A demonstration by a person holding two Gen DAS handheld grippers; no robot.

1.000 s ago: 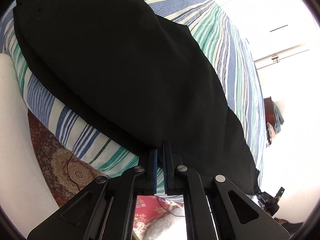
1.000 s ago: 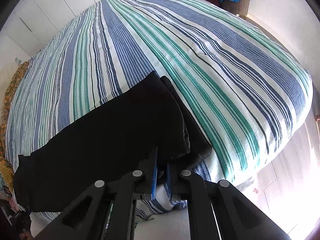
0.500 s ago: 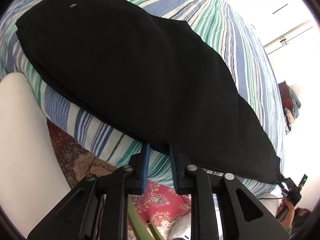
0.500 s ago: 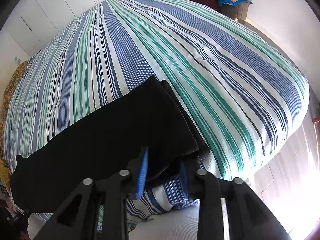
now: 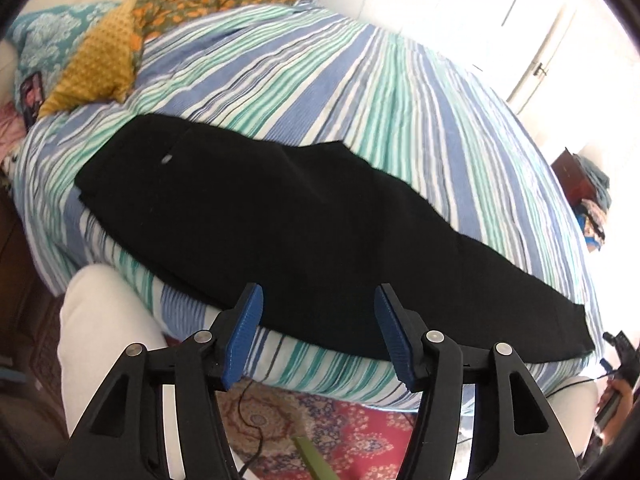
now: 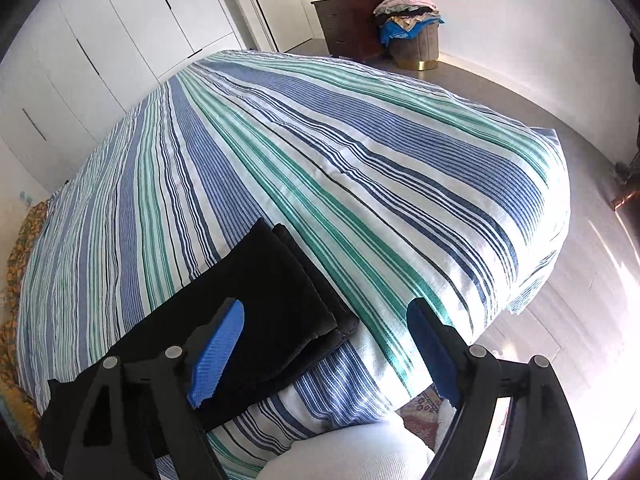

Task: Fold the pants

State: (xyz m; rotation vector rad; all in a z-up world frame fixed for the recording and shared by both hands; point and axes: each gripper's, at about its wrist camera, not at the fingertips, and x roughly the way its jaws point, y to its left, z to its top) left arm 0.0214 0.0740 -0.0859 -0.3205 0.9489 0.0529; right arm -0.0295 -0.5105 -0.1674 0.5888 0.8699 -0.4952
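The left gripper (image 5: 318,334) had just been opening, jaws spread and empty, black pants (image 5: 304,232) ahead. The right gripper (image 6: 326,350) likewise gaped (pants' end below its left pad)

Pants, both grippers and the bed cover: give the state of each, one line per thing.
Pants: laid flat along the bed's near edge, legs stacked, free of both grippers.
Left gripper: open, jaws just widened, nothing between them.
Right gripper: open, jaws just widened, above the pants' end.
Striped bed cover: spread, lightly creased.
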